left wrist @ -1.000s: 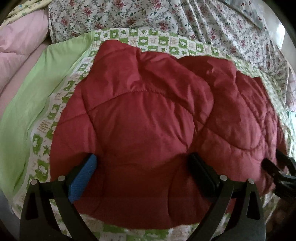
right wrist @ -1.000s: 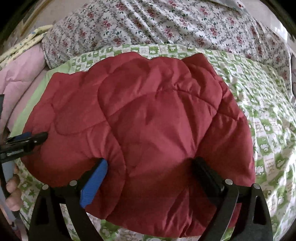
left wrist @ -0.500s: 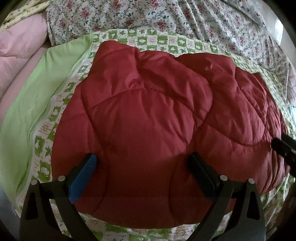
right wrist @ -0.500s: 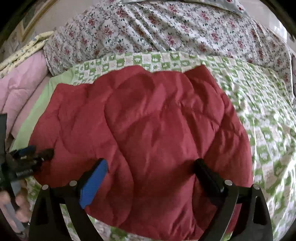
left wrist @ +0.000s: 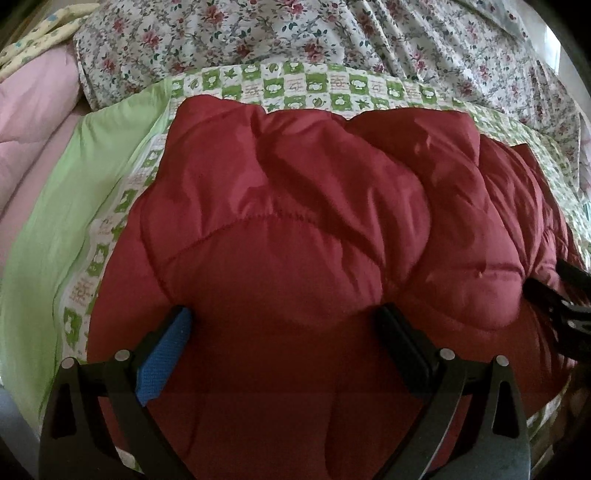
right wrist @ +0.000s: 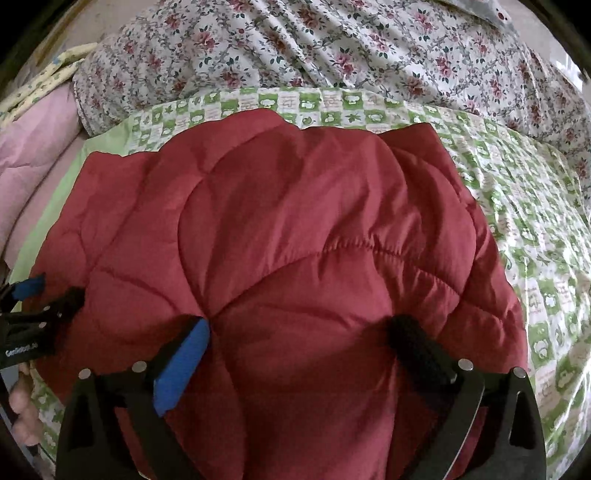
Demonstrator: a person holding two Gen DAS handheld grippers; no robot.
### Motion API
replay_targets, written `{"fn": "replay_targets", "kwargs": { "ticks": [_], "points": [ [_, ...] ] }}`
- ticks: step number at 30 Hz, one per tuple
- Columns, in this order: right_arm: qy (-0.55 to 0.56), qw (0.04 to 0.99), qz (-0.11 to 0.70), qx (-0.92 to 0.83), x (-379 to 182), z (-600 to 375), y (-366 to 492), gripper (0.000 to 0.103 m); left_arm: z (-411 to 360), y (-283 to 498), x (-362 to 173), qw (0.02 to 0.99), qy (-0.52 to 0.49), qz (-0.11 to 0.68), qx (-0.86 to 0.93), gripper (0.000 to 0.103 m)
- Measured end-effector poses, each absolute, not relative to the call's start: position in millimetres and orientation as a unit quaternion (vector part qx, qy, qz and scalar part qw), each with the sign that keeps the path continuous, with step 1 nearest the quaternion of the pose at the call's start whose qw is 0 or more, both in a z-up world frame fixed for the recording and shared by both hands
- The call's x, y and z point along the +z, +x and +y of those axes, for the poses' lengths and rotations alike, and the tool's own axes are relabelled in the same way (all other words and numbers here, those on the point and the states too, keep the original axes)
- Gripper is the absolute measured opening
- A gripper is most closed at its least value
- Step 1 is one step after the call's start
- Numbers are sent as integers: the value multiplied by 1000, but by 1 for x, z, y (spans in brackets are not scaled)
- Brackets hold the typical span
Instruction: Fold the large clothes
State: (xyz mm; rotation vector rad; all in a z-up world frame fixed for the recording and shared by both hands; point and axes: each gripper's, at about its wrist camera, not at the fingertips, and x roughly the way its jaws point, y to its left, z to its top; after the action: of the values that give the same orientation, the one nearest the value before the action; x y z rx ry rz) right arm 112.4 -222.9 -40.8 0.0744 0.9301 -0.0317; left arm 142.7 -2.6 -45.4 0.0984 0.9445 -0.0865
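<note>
Both grippers, left gripper and right gripper, spread wide over the puffy, dark-red quilted jacket, right fingers opening; springy padding could unfold.

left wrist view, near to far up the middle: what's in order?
Left claw → puffy dark red quilted garment → green-and-white checked printed sheet → white floral-print bedding.

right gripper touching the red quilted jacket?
Touching. In the right wrist view the right gripper straddles the red quilted jacket; the padding bulges against both fingers, though the jaws are opening wide.
</note>
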Motion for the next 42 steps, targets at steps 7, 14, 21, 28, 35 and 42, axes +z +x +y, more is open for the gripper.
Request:
{"fn": "replay_targets", "kwargs": {
  "ticks": [7,14,21,28,35,42],
  "points": [
    [50,898,436,-29,-25,-239,114,96,-5,147,-47,889,48,454,-44,102],
    [73,890,449,-28,-46,-258,126,97,2,144,-34,886,29,459,-50,102],
    [81,891,445,-27,-46,-259,124,97,5,146,-41,885,30,462,-44,102],
    [68,909,411,-17,-8,-244,81,94,2,146,-44,888,41,456,-42,102],
    [36,893,449,-11,-53,-237,82,100,2,143,-42,887,44,457,-42,102],
    [42,893,447,-17,-51,-239,81,101,17,104,-31,888,28,456,-59,102]
  ]
}}
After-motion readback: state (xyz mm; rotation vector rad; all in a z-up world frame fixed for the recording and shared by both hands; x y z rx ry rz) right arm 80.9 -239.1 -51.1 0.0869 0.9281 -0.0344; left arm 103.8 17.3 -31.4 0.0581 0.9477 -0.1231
